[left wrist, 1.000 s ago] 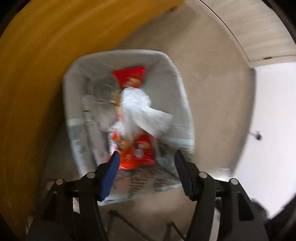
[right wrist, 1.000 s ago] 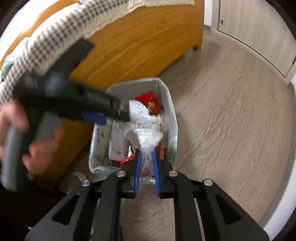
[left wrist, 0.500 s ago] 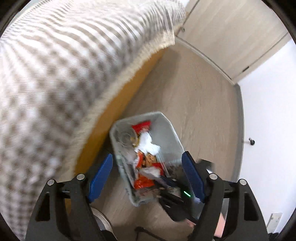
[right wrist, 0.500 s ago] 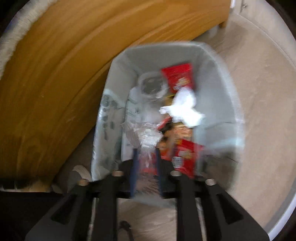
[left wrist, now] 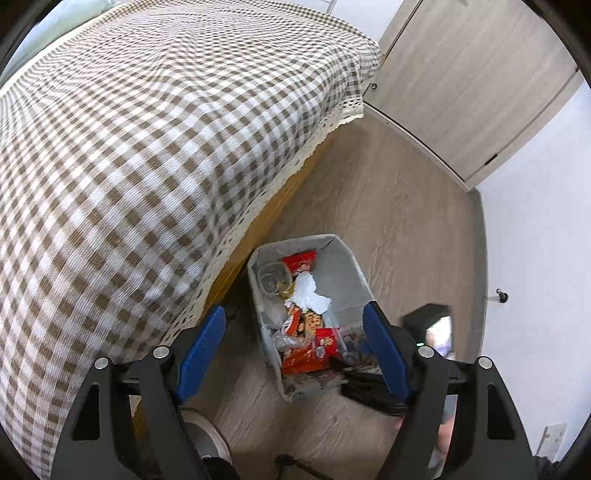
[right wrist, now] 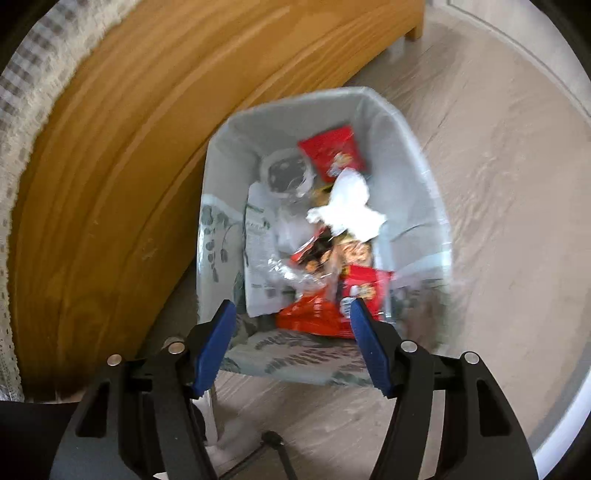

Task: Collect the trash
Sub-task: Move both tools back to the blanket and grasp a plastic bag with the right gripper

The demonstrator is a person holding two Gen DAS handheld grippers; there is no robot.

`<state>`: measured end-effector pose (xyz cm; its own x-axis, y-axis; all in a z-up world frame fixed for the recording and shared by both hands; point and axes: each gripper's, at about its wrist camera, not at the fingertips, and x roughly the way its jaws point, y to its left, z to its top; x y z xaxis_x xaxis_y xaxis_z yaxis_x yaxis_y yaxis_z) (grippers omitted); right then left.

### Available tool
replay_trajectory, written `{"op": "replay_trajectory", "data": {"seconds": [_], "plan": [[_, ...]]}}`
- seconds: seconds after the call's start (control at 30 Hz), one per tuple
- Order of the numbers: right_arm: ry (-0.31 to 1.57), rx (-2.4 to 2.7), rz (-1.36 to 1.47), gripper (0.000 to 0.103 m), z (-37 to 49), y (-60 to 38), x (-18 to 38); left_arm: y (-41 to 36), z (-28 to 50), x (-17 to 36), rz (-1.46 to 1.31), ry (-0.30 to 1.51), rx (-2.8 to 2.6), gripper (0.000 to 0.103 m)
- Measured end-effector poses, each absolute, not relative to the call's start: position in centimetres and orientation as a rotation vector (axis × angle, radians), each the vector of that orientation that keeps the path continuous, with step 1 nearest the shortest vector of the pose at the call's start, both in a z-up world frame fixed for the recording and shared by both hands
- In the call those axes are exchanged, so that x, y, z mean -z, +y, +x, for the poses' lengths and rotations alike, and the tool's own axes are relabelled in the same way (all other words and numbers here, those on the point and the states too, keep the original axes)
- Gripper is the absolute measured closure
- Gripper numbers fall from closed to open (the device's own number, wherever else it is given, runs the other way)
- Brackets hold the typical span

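Floor: pale wood planks (left wrist: 388, 192), white wall and wood-grain door at right.
Desk: checked cloth (left wrist: 147, 129), lace hem overhanging the orange wood side.
Trash bin (left wrist: 347, 266): on the floor just beside the desk, holding red wrappers (right wrist: 332, 151), white tissue (right wrist: 347, 206) and a clear cup (left wrist: 273, 277).
Open room: bare floor right of the bin.
Left tongs (left wrist: 295, 347): wide open, empty, now higher above the bin.
Right tongs (right wrist: 291, 347): opening, empty; the clear plastic bag (right wrist: 291, 273) pinched a second ago lies in the bin.

A checked cloth (left wrist: 155, 122) in brown and white is spread over a wooden table (right wrist: 110, 155), and its cream lace edge (left wrist: 295, 162) is hung down the side. One table leg (right wrist: 414, 29) is seen on the wood-look floor (left wrist: 388, 206). Pale wooden doors (left wrist: 469, 81) are seen by a white wall (left wrist: 535, 229). A small door stop (left wrist: 501, 294) is fixed low on that wall.
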<state>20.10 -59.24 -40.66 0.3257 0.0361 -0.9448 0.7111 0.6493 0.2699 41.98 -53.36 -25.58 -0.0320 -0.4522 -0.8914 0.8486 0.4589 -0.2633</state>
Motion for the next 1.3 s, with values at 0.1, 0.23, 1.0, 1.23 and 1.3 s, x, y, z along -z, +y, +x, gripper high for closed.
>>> {"op": "replay_trajectory", "data": {"seconds": [0.1,0.23,1.0,1.23,1.3], "plan": [[1.157,0.542,0.721,0.041,19.4,-59.4,38.5,-52.1,42.0,25.3,0.411,1.173,1.073,0.029],[1.082,0.577,0.614,0.041,19.2,-59.1,32.9,-49.4,42.3,22.9,0.298,1.136,1.098,0.029],[0.695,0.085,-0.305,0.041,49.1,-30.7,11.1,-8.8,64.9,13.0,-0.207,0.694,0.393,0.029],[0.769,-0.040,-0.339,0.041,65.1,-24.5,11.9,-1.7,68.8,14.2,-0.490,0.718,0.307,0.029],[0.807,-0.063,-0.371,0.041,68.6,-22.3,13.1,-1.2,69.1,13.9,-0.493,0.703,0.314,0.029]]}}
